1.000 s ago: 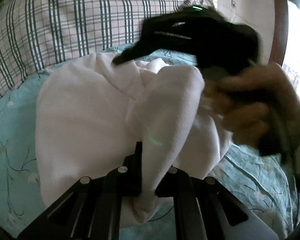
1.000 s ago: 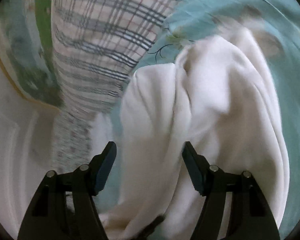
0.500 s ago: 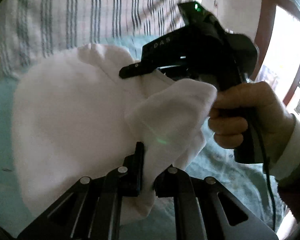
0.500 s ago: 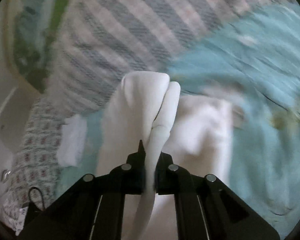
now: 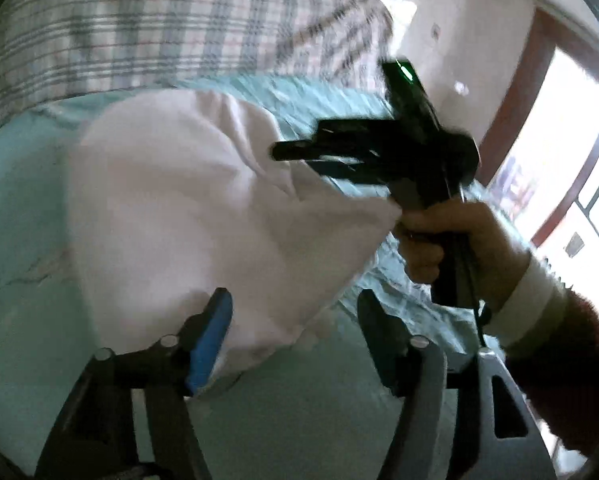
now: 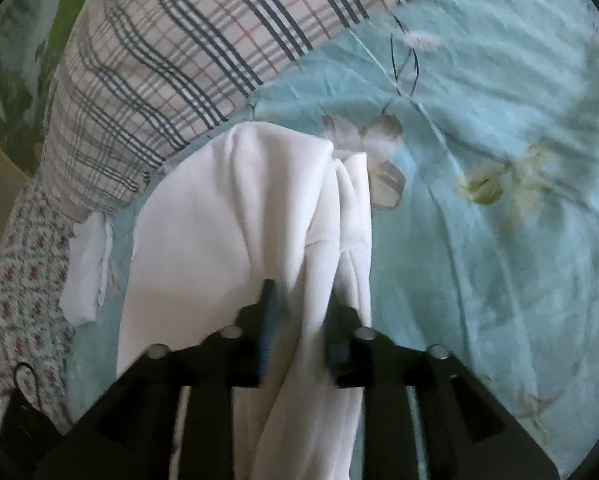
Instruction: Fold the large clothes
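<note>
A white garment (image 5: 171, 208) lies bunched on the teal floral bed sheet (image 5: 19, 240). My left gripper (image 5: 293, 336) is open, its jaws still opening. The garment's lower edge hangs between the fingers, beside the blue-padded left finger (image 5: 211, 340), and is not pinched. Above the garment's right side a person's hand (image 5: 459, 232) holds my right gripper (image 5: 287, 154). In the right wrist view the right gripper (image 6: 301, 320) has its jaws opening. A loose fold of the garment (image 6: 227, 220) runs between its fingers.
A plaid quilt (image 6: 179, 60) is heaped at the far side of the sheet (image 6: 479, 240). A small white cloth (image 6: 87, 268) lies at the garment's left, by a floral fabric (image 6: 19, 280). A bright window with a brown frame (image 5: 559, 140) stands on the right.
Half a second ago both grippers were shut on the garment. Both now have their jaws apart and the cloth hangs loose. The left gripper has drawn back from the garment.
</note>
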The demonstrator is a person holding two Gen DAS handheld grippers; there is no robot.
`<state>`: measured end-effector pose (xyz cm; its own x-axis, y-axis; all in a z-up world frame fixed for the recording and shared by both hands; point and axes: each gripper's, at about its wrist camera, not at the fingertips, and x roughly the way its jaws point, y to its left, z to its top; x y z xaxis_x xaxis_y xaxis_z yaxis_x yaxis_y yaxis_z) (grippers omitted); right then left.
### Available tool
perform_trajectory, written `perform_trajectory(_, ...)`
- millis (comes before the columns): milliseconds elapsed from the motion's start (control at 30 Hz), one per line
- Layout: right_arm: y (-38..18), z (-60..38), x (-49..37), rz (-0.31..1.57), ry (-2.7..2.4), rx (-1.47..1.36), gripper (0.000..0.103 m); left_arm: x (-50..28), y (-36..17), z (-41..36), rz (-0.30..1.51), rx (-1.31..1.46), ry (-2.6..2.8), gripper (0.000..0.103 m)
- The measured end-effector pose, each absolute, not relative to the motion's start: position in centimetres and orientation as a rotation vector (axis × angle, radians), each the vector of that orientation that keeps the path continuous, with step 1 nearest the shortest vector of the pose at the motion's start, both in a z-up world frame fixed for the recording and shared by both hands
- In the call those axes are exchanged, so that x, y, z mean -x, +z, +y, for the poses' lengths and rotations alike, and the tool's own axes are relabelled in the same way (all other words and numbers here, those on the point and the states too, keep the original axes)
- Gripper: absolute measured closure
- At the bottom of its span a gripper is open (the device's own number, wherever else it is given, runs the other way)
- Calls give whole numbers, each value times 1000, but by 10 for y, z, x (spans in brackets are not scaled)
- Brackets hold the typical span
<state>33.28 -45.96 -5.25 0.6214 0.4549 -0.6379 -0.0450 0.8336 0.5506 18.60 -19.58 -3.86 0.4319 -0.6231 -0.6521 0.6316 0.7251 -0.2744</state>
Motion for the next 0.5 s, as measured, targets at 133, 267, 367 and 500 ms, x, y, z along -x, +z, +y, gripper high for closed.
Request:
perform_trajectory(133, -45, -460, -316, 842, 309, -509, 39, -190, -32, -161, 818, 66, -717, 31)
perform_trajectory(267, -50, -462, -313, 879, 309, -524, 36, -212, -39, -136, 849, 129, -642, 31)
perform_trajectory(367, -54, -465, -313, 897, 307, -536, 35, -229, -48, -118, 881, 203, -600, 28)
perform_trajectory(500, -57, -464, -317, 919, 322, -547, 32, -253, -61, -105, 932, 291, -593, 27)
